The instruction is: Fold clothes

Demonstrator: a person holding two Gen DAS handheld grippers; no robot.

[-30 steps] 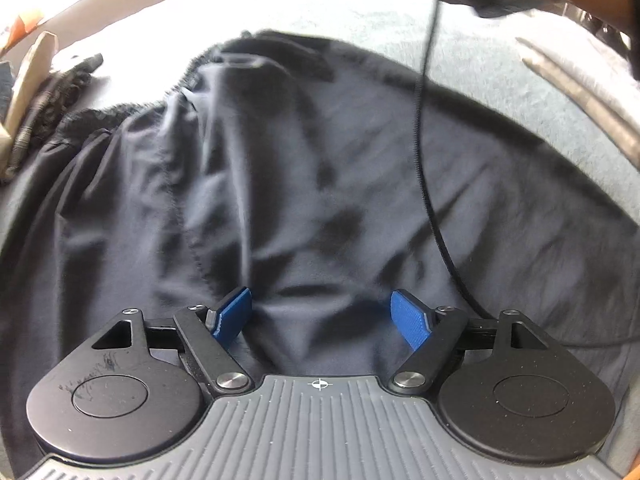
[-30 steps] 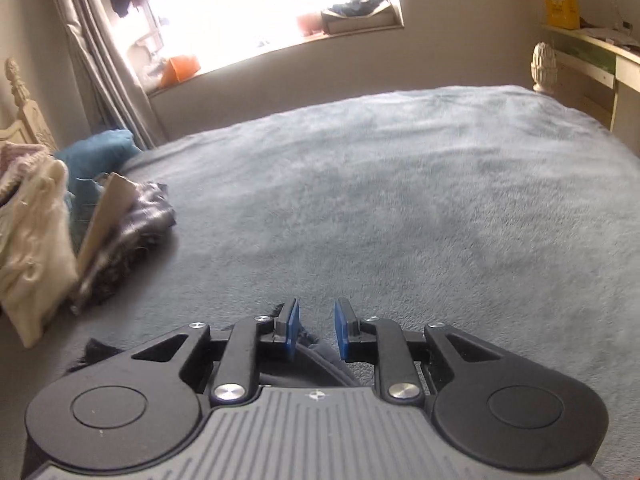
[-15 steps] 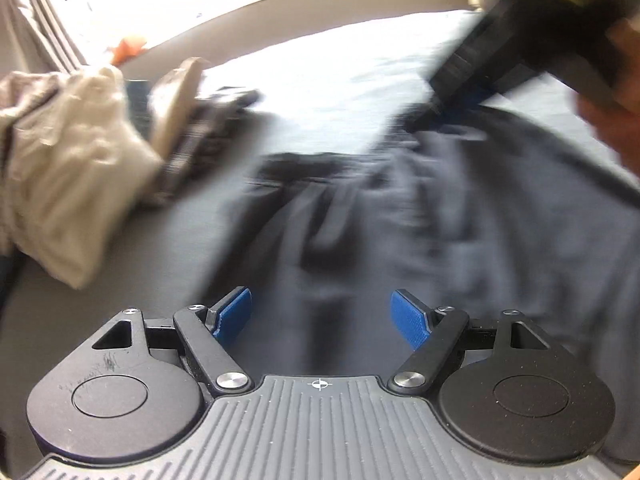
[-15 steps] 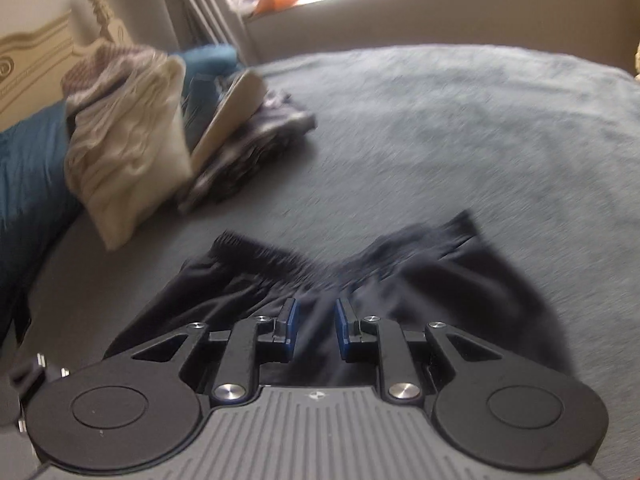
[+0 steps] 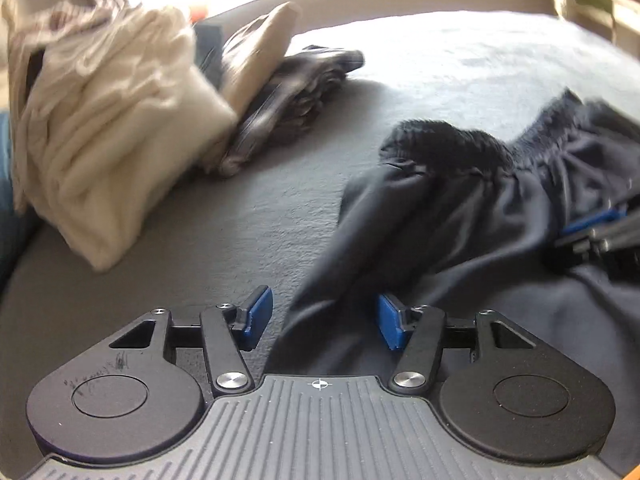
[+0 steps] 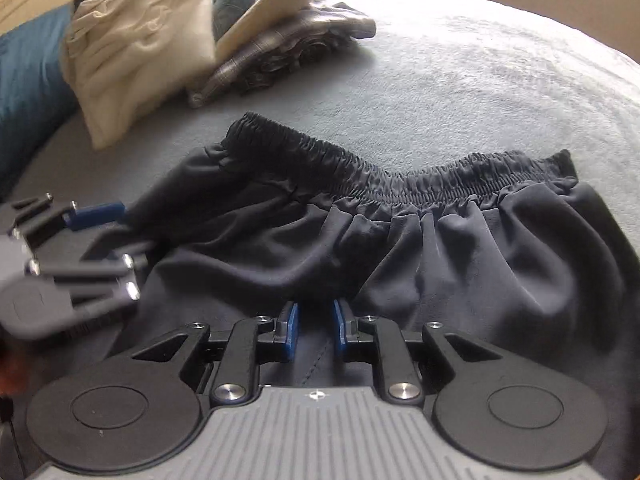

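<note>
Right under hand-held gripper point(image 6: 314, 330): shorts point(image 6: 400, 240)

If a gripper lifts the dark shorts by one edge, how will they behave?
The dark shorts would probably sag limply: the fabric already lies in soft folds. The gathered elastic waistband looks thicker, likely easier to pinch. The smooth cloth may slip on the blanket.

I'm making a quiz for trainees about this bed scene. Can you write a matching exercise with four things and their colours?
Things:
1. shorts
2. sweater
3. pillow
4. blanket

Colours:
A. cream
B. grey
C. dark navy
D. teal blue

Pairs: 1-C, 2-A, 3-D, 4-B
</note>
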